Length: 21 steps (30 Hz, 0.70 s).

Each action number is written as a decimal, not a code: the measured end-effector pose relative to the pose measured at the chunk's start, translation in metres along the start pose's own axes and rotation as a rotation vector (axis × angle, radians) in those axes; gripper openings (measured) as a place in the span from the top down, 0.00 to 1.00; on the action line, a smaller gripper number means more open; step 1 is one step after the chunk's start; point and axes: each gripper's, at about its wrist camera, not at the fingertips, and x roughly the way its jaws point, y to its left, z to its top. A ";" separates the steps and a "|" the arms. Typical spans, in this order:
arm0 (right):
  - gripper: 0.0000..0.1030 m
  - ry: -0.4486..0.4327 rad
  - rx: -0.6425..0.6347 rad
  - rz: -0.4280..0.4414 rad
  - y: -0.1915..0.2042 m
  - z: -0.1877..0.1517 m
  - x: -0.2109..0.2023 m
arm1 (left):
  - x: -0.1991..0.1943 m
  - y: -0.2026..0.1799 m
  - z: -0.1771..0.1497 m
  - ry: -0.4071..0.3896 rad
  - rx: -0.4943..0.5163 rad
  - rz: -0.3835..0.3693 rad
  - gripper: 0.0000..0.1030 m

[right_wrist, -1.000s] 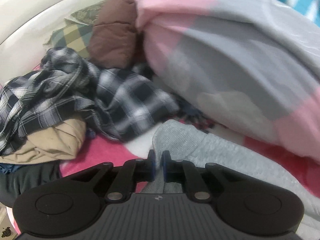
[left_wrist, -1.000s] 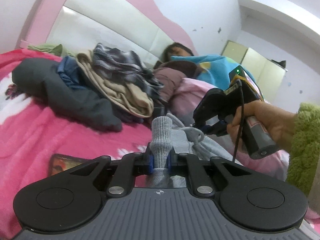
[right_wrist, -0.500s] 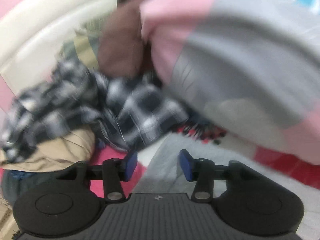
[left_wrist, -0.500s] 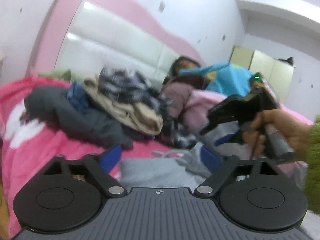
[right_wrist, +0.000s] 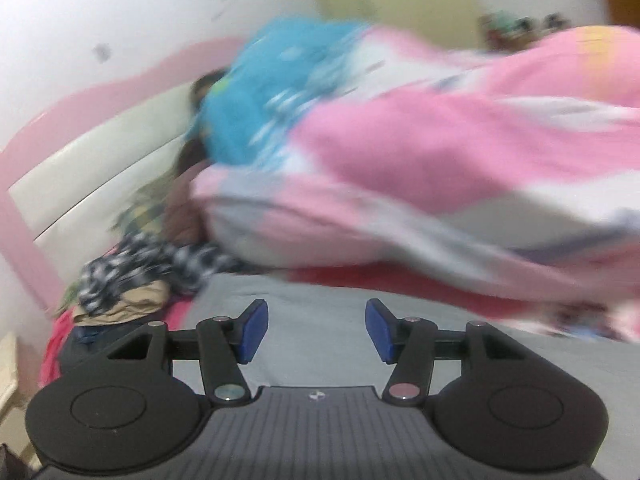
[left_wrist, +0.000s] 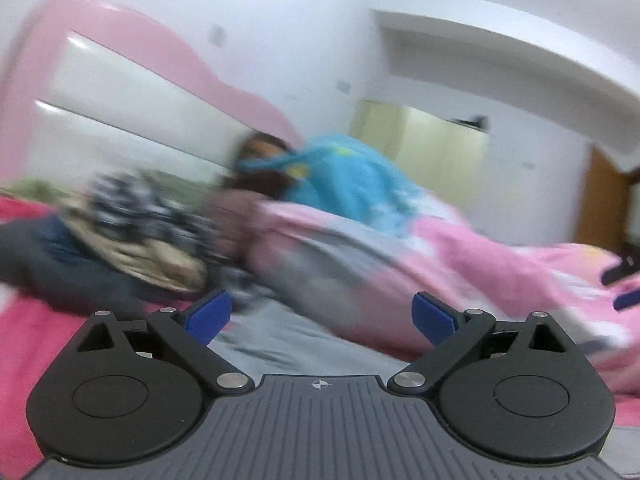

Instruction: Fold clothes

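Your left gripper (left_wrist: 322, 314) stands wide with nothing between its blue pads, and the grey garment (left_wrist: 288, 332) lies flat on the pink bed (left_wrist: 24, 320) just ahead of and below it, at the foot of the pink-and-grey quilt (left_wrist: 360, 248). Your right gripper (right_wrist: 316, 330) has just been opening and now gapes about half way, empty, with the same grey garment (right_wrist: 320, 312) spread under and past its pads, the quilt (right_wrist: 440, 168) just beyond. The pile of clothes (left_wrist: 132, 236) lies left of the garment in both blurred views, near the headboard (left_wrist: 120, 92).
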 end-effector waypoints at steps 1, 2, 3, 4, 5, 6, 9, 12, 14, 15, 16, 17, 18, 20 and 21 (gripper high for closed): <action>0.45 -0.024 0.013 -0.033 -0.015 -0.006 -0.024 | 0.006 -0.007 0.002 0.046 -0.014 -0.065 0.06; 0.45 -0.045 0.024 -0.064 -0.026 -0.016 -0.049 | 0.012 -0.015 0.003 0.095 -0.019 -0.127 0.07; 0.45 -0.064 0.035 -0.093 -0.034 -0.025 -0.069 | 0.019 -0.025 0.002 0.149 -0.007 -0.183 0.10; 0.45 -0.082 0.043 -0.120 -0.044 -0.034 -0.087 | 0.027 -0.034 -0.002 0.202 0.006 -0.237 0.13; 0.45 -0.092 0.045 -0.139 -0.051 -0.042 -0.099 | 0.036 -0.044 -0.008 0.256 0.019 -0.287 0.23; 0.45 -0.102 0.048 -0.160 -0.060 -0.049 -0.108 | 0.046 -0.054 -0.014 0.309 0.036 -0.333 0.27; 0.45 -0.090 0.058 -0.191 -0.084 -0.065 -0.106 | 0.078 -0.087 -0.038 0.429 0.125 -0.426 0.37; 0.48 -0.048 0.028 -0.203 -0.097 -0.075 -0.074 | 0.109 -0.106 -0.063 0.518 0.157 -0.470 0.42; 0.52 -0.015 -0.022 -0.209 -0.102 -0.076 -0.044 | 0.130 -0.105 -0.080 0.585 0.134 -0.474 0.44; 0.52 0.001 -0.049 -0.209 -0.103 -0.076 -0.029 | 0.136 -0.101 -0.087 0.606 0.122 -0.479 0.45; 0.52 0.016 -0.088 -0.200 -0.101 -0.074 -0.010 | 0.139 -0.098 -0.092 0.618 0.110 -0.483 0.45; 0.52 0.027 -0.129 -0.186 -0.097 -0.072 0.010 | 0.142 -0.097 -0.097 0.631 0.099 -0.485 0.44; 0.52 0.037 -0.170 -0.171 -0.094 -0.069 0.031 | 0.144 -0.098 -0.099 0.643 0.093 -0.483 0.44; 0.52 0.049 -0.249 -0.149 -0.086 -0.064 0.077 | 0.141 -0.100 -0.101 0.642 0.113 -0.485 0.43; 0.50 0.054 -0.288 -0.141 -0.082 -0.061 0.100 | 0.138 -0.102 -0.102 0.646 0.132 -0.484 0.43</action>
